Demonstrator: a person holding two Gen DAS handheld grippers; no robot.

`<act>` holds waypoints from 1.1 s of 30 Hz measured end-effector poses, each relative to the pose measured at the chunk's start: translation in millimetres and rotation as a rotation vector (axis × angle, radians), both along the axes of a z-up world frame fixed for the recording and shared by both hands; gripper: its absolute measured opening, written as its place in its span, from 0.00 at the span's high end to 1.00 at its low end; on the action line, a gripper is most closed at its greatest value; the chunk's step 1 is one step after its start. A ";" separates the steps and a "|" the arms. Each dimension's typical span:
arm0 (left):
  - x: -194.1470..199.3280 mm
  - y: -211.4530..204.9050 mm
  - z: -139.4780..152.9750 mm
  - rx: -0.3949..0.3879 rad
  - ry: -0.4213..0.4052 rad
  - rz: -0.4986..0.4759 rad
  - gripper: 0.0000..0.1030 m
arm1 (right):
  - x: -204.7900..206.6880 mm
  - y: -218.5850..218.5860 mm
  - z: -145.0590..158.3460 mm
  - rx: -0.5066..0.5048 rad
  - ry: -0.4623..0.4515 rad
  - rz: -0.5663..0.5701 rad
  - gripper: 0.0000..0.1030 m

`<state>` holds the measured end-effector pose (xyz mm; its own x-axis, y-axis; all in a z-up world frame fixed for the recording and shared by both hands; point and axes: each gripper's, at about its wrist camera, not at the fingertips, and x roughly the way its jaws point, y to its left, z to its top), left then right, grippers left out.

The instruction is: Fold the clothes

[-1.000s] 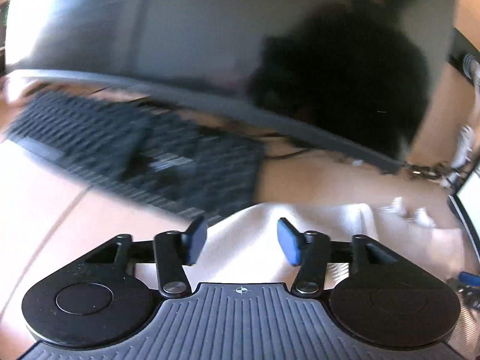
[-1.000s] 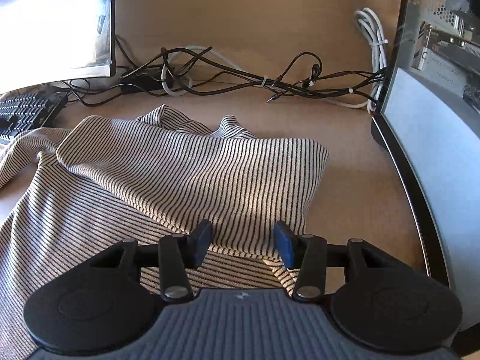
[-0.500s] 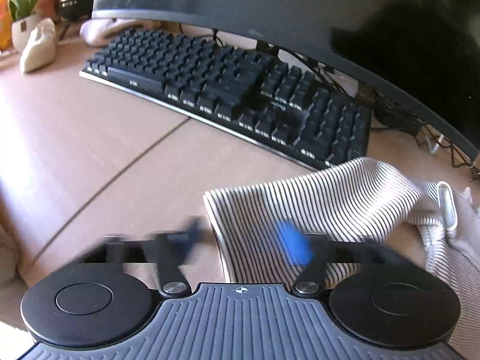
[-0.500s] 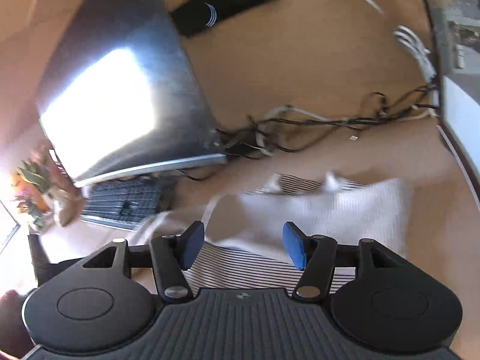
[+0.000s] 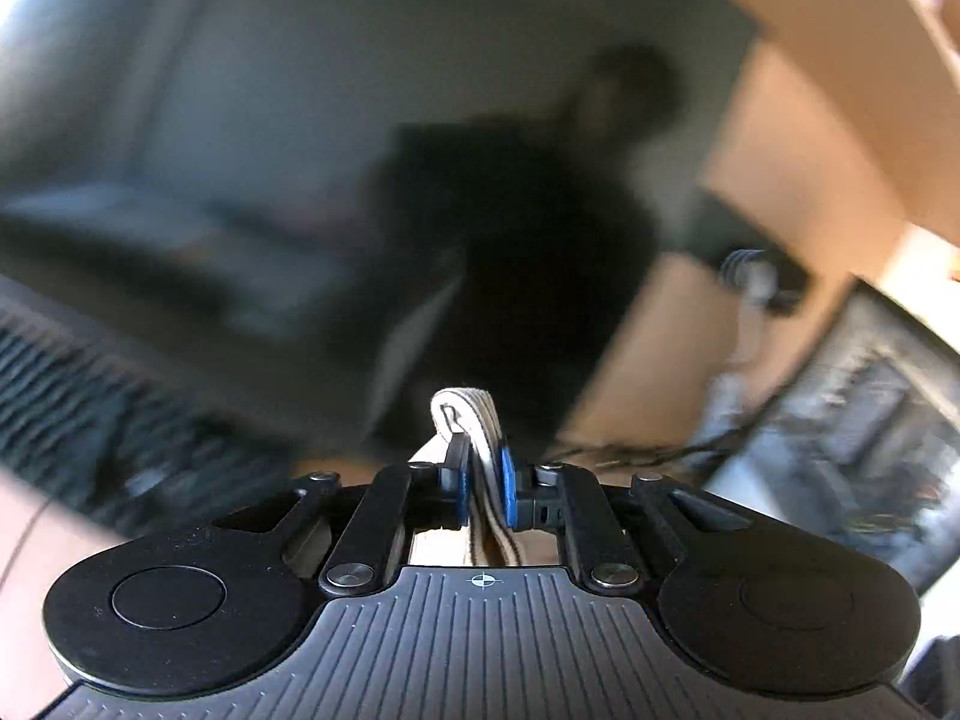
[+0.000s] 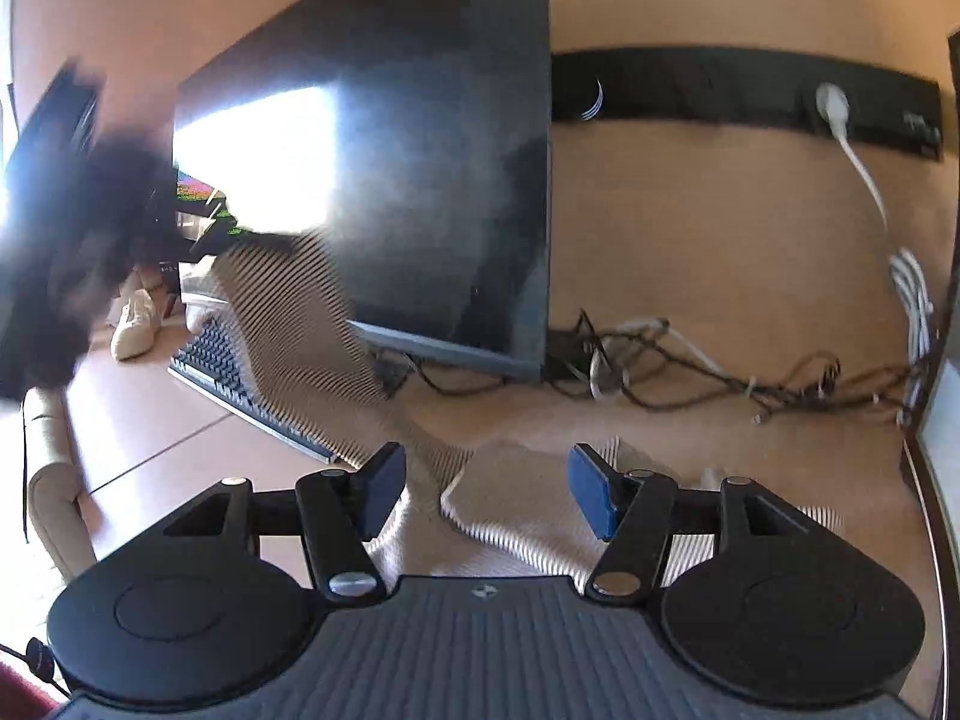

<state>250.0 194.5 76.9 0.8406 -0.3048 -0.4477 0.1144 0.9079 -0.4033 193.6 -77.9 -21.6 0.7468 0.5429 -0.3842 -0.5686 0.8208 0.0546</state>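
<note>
Left tongs [image 5: 482, 489] clamped on striped garment [image 5: 474, 420]; right tongs [image 6: 485, 492] parted.

Dark monitor [image 6: 420, 180] on a wooden desk [image 6: 690, 252], black keyboard [image 6: 228, 366], tangled cables [image 6: 690, 372], wall-mounted power strip [image 6: 750, 96]

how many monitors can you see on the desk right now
1: the monitor stands behind the keyboard, partly covered by the lifted striped garment. Others may sit outside the frame.

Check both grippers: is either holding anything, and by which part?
The left gripper is clamped on a bunched edge of the striped garment. The right gripper is open, holding nothing.
</note>
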 end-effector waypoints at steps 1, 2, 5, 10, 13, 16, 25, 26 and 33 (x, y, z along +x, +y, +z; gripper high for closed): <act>9.1 -12.7 8.6 0.006 -0.013 -0.037 0.89 | -1.1 0.7 1.5 0.000 -0.015 0.004 0.40; 17.9 -24.9 15.2 0.009 -0.018 -0.072 0.89 | -2.1 0.7 3.2 -0.001 -0.031 0.004 0.37; 37.0 -68.9 27.4 0.046 -0.039 -0.177 0.89 | -3.2 -2.7 7.9 -0.010 -0.077 -0.017 0.34; 58.2 -141.5 29.2 0.106 -0.052 -0.332 0.94 | -7.7 -28.2 4.4 0.020 -0.076 -0.096 0.29; 68.3 -180.3 29.6 0.133 -0.039 -0.409 0.94 | -11.3 -47.2 -7.6 0.041 -0.045 -0.158 0.29; 73.8 -211.8 24.4 0.148 -0.019 -0.477 0.94 | -14.2 -67.6 -20.7 0.082 0.005 -0.237 0.28; 58.3 -208.2 -16.4 0.206 0.038 -0.482 0.81 | 1.5 -98.6 -53.3 0.157 0.160 -0.393 0.29; 53.4 -202.9 -25.5 0.227 0.049 -0.465 0.65 | 6.6 -99.9 -54.9 0.153 0.173 -0.400 0.36; 2.4 -160.9 -121.0 0.288 0.173 -0.388 0.21 | 61.2 -90.3 -68.8 0.029 0.222 -0.426 0.57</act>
